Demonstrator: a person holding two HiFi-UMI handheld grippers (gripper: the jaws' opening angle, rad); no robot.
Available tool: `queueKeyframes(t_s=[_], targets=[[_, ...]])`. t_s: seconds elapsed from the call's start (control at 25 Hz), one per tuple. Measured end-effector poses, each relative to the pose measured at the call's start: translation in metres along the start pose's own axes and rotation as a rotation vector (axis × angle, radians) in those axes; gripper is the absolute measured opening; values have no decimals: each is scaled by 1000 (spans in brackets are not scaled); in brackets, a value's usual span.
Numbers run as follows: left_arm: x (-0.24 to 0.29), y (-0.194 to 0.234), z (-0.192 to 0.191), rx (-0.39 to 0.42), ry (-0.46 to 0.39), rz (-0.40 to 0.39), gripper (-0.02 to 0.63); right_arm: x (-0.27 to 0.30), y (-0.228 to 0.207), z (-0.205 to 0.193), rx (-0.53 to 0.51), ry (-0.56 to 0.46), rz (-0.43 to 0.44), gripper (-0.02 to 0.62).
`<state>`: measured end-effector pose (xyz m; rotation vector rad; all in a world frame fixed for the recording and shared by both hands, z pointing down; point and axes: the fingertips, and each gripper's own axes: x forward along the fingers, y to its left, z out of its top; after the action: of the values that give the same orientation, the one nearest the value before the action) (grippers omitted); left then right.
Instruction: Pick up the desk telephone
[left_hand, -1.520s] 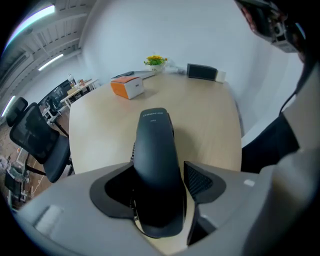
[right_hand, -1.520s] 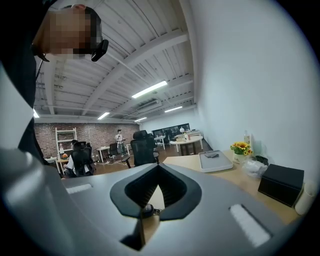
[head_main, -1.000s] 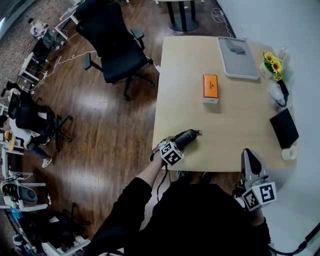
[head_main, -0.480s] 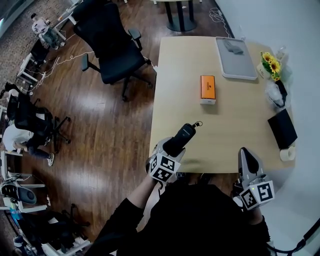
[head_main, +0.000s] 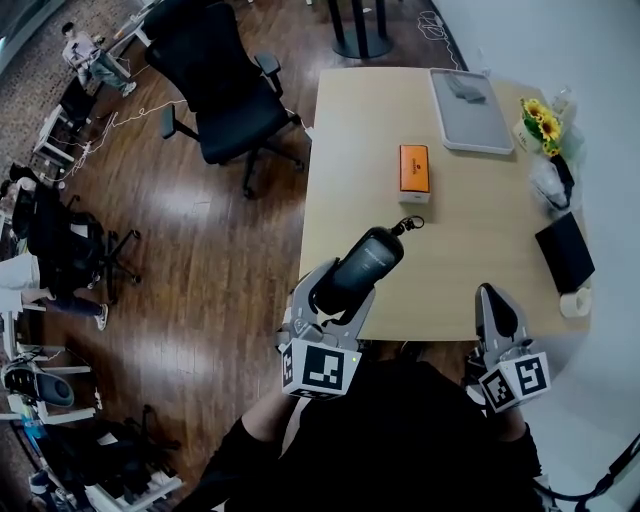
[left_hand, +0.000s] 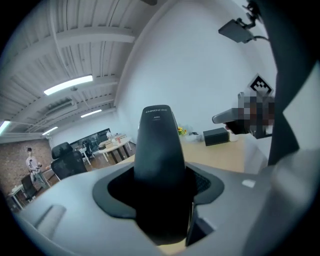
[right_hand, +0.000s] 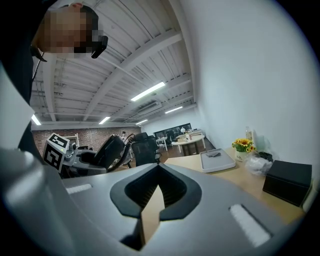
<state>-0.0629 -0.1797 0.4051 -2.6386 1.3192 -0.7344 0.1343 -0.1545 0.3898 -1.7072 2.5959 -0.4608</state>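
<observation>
A black telephone handset (head_main: 362, 266) with a cord at its far end hangs in the air over the near left part of the wooden table (head_main: 470, 225). My left gripper (head_main: 332, 298) is shut on its lower end. In the left gripper view the handset (left_hand: 159, 160) stands up between the jaws and fills the gap. My right gripper (head_main: 493, 300) is at the table's near edge on the right, its jaws shut with nothing between them (right_hand: 159, 192). The right gripper view shows the handset (right_hand: 102, 149) off to the left.
On the table lie an orange box (head_main: 414, 172), a grey tray (head_main: 470, 100) at the far end, yellow flowers (head_main: 545, 125), a black box (head_main: 565, 252) and a small white object (head_main: 576, 303) on the right. A black office chair (head_main: 215, 60) stands left of the table.
My left gripper has risen with the handset, which has come up off the table and closer to the head camera. The right gripper has stayed put.
</observation>
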Motion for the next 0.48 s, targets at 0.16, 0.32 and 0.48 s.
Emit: queueKeyframes(t_s=[0.16,0.32,0.48], targets=[[-6,2,15,2,-41,25,261,-3,-5,-1,5,1,-14,0],[-6,0,18,7,-47,15,261,-5,-6,-1,7,3,-21,0],[-6,-1,19,8,-50,15,261,-5,-6,-1,6,0,-23,0]])
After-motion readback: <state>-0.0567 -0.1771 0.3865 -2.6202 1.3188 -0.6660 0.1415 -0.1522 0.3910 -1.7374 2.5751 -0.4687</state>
